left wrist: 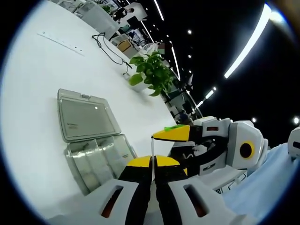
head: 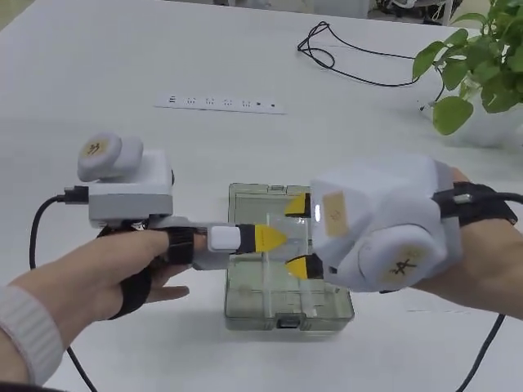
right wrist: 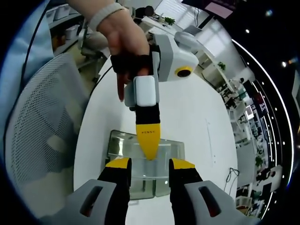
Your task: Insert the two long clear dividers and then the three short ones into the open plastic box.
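Observation:
The clear plastic box (head: 253,302) lies open on the white table, its lid (left wrist: 86,117) flat behind the base (left wrist: 101,157). My left gripper (head: 274,238) reaches in from the left over the box. Its jaws (left wrist: 152,161) are shut on a thin clear divider (left wrist: 152,147), which I see edge-on as a pale line rising between them. My right gripper (head: 300,235) comes from the right and stands open, one yellow fingertip (head: 297,205) on each side of the left gripper's tip. In the right gripper view, the left gripper (right wrist: 149,140) points down between my open right gripper (right wrist: 149,164) above the box (right wrist: 119,140).
A white power strip (head: 221,104) lies farther back on the table. A black cable (head: 351,65) loops at the back right, next to a potted plant (head: 478,65). A mesh office chair (right wrist: 42,131) stands beside the table.

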Tool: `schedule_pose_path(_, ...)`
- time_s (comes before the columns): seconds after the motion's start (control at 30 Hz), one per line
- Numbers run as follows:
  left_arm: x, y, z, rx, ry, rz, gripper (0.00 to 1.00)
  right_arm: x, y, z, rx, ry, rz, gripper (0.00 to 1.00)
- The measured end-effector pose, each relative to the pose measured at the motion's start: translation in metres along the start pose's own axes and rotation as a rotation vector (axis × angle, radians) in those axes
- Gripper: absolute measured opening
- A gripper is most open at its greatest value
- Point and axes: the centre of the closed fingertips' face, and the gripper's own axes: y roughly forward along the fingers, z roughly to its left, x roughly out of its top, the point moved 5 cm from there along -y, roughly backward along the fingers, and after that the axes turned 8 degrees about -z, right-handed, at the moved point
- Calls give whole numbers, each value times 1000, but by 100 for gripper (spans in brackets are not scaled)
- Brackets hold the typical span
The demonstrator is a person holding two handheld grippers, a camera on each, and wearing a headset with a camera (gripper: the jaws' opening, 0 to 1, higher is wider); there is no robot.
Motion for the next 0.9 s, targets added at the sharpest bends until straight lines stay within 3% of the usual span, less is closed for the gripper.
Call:
schedule_pose_path(0.23, -5, 0, 3, 6, 21, 21, 0, -4, 0, 4, 57, 3, 2, 35)
schedule_pose_path(0.3, -5, -2, 1, -5, 31, 19, 0, -2, -5, 0, 64, 109, -54, 38)
schedule_pose_path(0.4, -6, -4, -1, -37, 92, 44, 0, -3, -12, -11, 75, 185, -79, 38)
schedule_pose_path(0.6, -16, -8, -11, -133, 257, 114, 0, -2, -25, -23, 200, 412, -164, 32)
schedule_pose_path(0.67, -18, -9, -13, -150, 316, 134, 0, -1, -27, -26, 231, 440, -174, 30)
schedule_pose_path(0.73, -19, -9, -16, -173, 373, 138, 0, 0, -29, -23, 321, 455, -181, 25)
schedule_pose_path(0.77, -20, -9, -17, -183, 406, 141, 0, -1, -29, -23, 341, 463, -178, 24)
schedule_pose_path(0.9, -21, -9, -20, -218, 513, 121, 0, -4, -26, -13, 462, 479, -131, 23)
